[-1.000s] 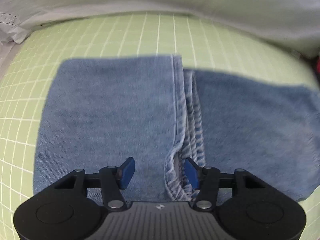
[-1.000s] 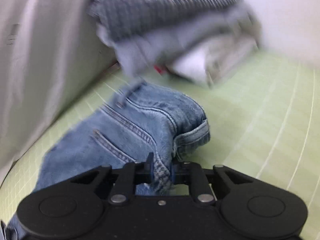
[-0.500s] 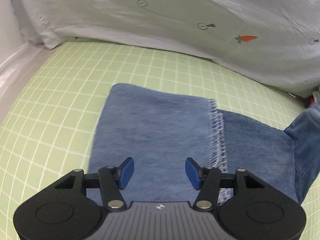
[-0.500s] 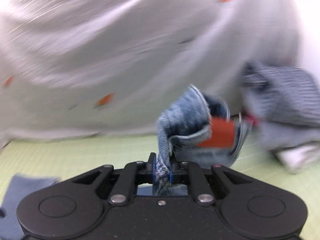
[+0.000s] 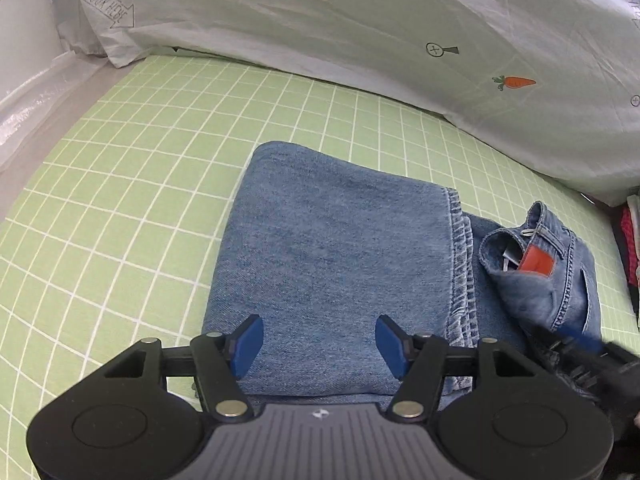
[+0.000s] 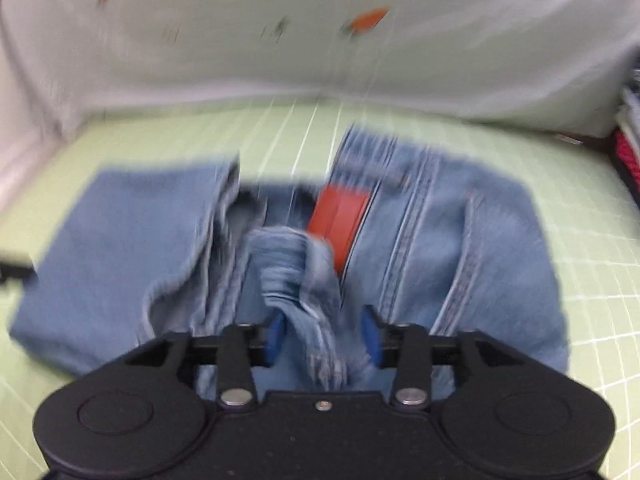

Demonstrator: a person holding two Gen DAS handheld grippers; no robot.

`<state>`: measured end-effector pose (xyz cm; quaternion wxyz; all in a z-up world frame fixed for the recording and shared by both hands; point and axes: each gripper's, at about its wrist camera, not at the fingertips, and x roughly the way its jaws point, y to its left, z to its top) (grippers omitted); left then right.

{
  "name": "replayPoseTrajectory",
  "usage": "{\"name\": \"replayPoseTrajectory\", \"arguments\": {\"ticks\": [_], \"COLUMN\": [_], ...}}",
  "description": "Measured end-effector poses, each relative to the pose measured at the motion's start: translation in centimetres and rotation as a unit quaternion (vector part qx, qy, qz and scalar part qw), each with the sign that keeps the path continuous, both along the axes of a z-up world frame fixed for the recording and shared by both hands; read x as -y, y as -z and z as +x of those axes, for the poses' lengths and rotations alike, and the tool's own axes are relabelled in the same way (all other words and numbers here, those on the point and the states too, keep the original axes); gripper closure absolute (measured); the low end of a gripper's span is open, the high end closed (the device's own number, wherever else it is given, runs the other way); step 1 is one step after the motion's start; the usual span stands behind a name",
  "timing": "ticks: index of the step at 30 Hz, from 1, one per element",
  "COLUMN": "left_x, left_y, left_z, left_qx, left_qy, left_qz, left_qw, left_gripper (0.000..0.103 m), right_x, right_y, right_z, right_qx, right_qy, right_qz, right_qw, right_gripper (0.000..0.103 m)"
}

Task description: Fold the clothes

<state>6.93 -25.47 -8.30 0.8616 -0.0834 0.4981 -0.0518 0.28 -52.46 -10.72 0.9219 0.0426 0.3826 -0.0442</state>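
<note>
Blue jeans (image 5: 336, 248) lie folded on the green grid mat (image 5: 140, 152), legs folded over at the left. The waist end with a red patch (image 5: 536, 260) is folded over on the right. My left gripper (image 5: 318, 346) is open and empty just above the folded legs. In the blurred right wrist view my right gripper (image 6: 322, 338) is open, jaws either side of a bunched waistband fold (image 6: 296, 256) of the jeans (image 6: 460, 248), beside the red patch (image 6: 340, 220). The right gripper's tip also shows in the left wrist view (image 5: 576, 346).
A white bag printed with carrots (image 5: 360, 40) lies along the far side of the mat. A stack of other clothes (image 5: 632, 248) sits at the right edge. A plastic-covered ledge (image 5: 36, 96) borders the mat on the left.
My right gripper carried the waist end up and over onto the folded legs, then opened and let go. My left gripper drew back from the jeans, still open.
</note>
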Motion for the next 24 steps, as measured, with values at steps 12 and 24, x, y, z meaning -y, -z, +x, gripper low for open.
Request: {"name": "replayPoseTrajectory", "arguments": {"ticks": [12,24], "left_x": [0.6,-1.0], "left_y": [0.8,1.2], "left_z": [-0.3,0.0], "left_qx": [-0.022,-0.02], "left_qy": [-0.007,-0.031], "left_qz": [0.008,0.021], "left_qw": [0.9997,0.9991], "left_gripper": [0.037,0.036], "right_x": [-0.7,-1.3], "right_y": [1.8,-1.3], "right_z": [7.7,4.3], "right_qx": [-0.008,0.04], "right_qy": [0.055,0.006], "right_qz": [-0.029,-0.066], "right_qw": [0.998,0.997], "right_gripper": [0.025,0.077]}}
